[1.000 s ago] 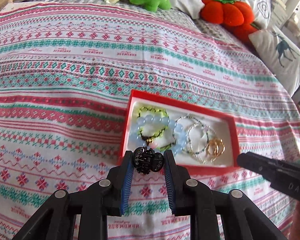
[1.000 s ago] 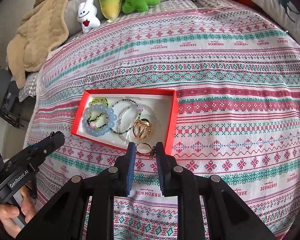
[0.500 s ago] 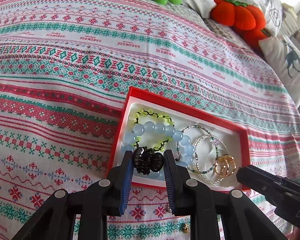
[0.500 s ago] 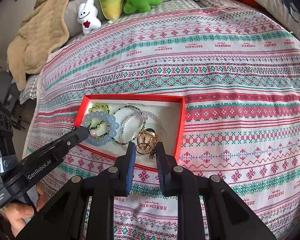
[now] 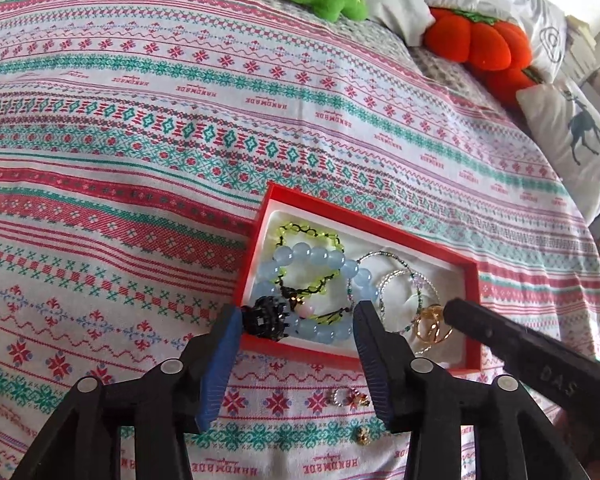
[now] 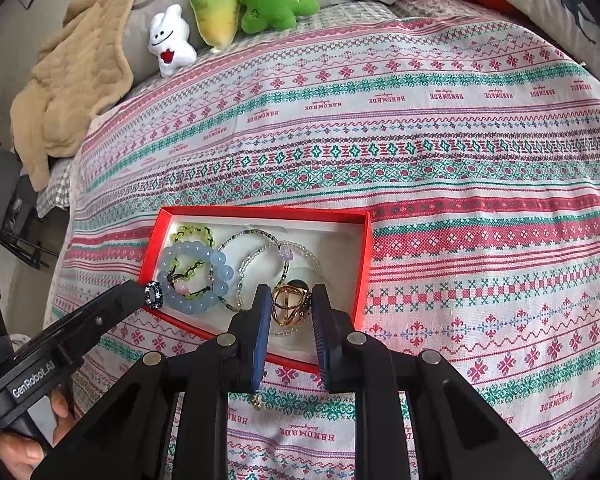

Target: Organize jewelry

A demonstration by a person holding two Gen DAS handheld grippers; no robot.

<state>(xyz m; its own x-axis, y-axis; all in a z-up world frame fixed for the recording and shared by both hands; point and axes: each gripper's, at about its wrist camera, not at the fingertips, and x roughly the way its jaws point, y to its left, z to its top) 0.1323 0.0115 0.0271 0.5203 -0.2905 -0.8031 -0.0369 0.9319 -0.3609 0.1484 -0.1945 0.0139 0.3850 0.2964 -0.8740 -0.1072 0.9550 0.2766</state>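
**Hair clip half out of the box, and a ring waiting to drop**

So the left tool (image 5: 296,320) is opening its jaws right now, and the little black hair clip (image 5: 269,317) sits against the left pad only, with clear air on the other side. Nothing is pinching it anymore. Problem is it hangs right over the near left corner of the red box (image 5: 473,312), partly on the rim and partly on the blue bead bracelet (image 5: 312,256). My guess: it could tip outward onto the bedspread (image 5: 140,128) or get dragged by the pad if the tool pulls back sloppily.

The right tool (image 6: 287,308) is narrow, clamped on a gold ring piece (image 6: 290,305) over the box's near right part, above the thin beaded strands (image 6: 260,256). If it lets go too high, I reckon the ring bounces or tangles in those strands.

Also a few small earrings (image 5: 348,397) are loose on the bedspread just outside the box, easy to bump or lose in the pattern.
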